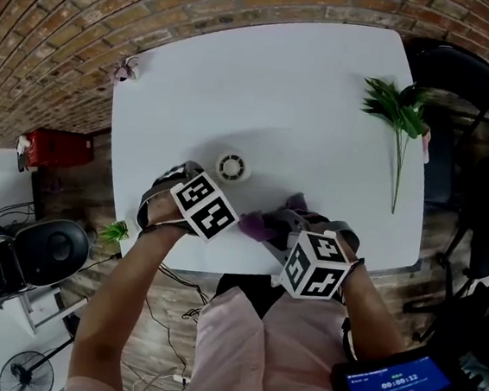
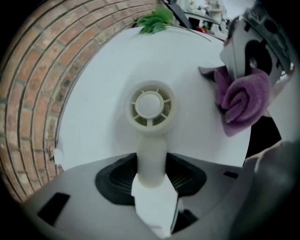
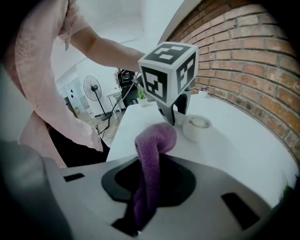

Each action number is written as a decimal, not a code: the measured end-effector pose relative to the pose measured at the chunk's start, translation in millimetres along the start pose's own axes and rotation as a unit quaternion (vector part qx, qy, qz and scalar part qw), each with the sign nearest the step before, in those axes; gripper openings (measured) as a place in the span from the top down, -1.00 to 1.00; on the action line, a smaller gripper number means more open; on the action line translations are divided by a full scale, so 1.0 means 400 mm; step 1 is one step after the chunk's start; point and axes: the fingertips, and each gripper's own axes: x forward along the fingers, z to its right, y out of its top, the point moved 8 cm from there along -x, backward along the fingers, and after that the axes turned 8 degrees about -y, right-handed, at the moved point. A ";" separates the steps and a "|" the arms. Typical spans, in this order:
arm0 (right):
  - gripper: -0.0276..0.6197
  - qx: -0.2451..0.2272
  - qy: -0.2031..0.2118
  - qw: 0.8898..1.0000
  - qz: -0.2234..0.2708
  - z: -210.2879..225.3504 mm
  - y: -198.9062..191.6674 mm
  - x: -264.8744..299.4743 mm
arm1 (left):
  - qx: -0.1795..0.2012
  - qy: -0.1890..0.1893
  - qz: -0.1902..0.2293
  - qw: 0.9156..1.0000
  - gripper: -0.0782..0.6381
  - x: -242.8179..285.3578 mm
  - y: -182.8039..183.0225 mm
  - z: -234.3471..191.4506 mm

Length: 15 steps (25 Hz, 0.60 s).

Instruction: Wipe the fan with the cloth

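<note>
We show the small white handheld fan [image 2: 150, 136] near the front edge of the white rectangular surface [image 1: 282, 90]. Its long axis runs from the handle, at the bottom of the left gripper view, straight away to the round slotted head. The head's flat face is turned upward, toward the head view. The left gripper [image 2: 151, 177] has its jaws closed on the fan's handle, one black pad on each side. We cannot tell whether the head touches the surface. Just beside the fan, on its right, hangs the rolled purple terry cloth [image 3: 151, 154], apart from the head. The right gripper [image 3: 147, 187] has its jaws clamped on the cloth's lower end. A green plastic leaf sprig [image 1: 398, 111] lies well apart, at the surface's far right.
</note>
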 end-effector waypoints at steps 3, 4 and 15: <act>0.73 0.010 -0.006 1.000 0.006 0.001 -0.024 -0.034 | -0.077 -0.070 0.039 0.994 0.10 0.001 -0.037 0.001; 0.73 0.013 -0.011 1.000 0.006 0.006 -0.033 -0.047 | -0.099 -0.090 0.047 0.990 0.00 -0.003 -0.055 0.003; 0.72 0.060 -0.052 0.997 0.016 0.052 -0.114 -0.172 | -0.167 -0.262 0.177 0.934 -0.19 -0.048 0.024 0.132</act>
